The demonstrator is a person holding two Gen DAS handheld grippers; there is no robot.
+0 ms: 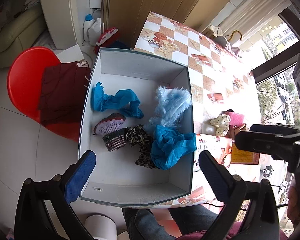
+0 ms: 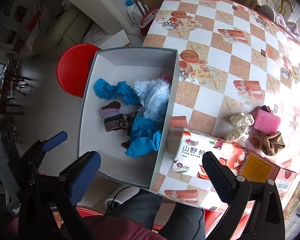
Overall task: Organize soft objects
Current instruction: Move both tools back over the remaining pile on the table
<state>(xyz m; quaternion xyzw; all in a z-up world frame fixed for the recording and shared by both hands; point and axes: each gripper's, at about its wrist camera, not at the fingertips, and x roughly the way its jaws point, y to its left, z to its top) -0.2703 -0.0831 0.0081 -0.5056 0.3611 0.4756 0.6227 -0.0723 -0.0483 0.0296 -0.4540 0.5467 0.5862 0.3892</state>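
Both tongs spread wide, nothing between the pads: left tongs [image 1: 148, 175] over the near end of the box [image 1: 130, 64], right tongs [image 2: 152, 177] straddling the box's near corner and the tissue pack [image 2: 200, 152].

Inside already: blue covers [image 1: 115, 102], fuzzy blue thing [image 1: 170, 108], knit sock [image 1: 112, 128], leopard cloth [image 1: 140, 138].

Still out on the table [image 2: 220, 64]: dotted scrunchie [image 2: 240, 127], pink sponge [image 2: 267, 121], brown sock [image 2: 273, 143].

Possible snags: box overhanging the table edge, so a careless nudge could tip it; the clustered leftovers could snag together in one pinch.

Right view lays the leftovers out plainly; left view washes them in glare. Only the left view shows the maroon cloth [image 1: 64, 92] on the red stool [image 1: 24, 76].
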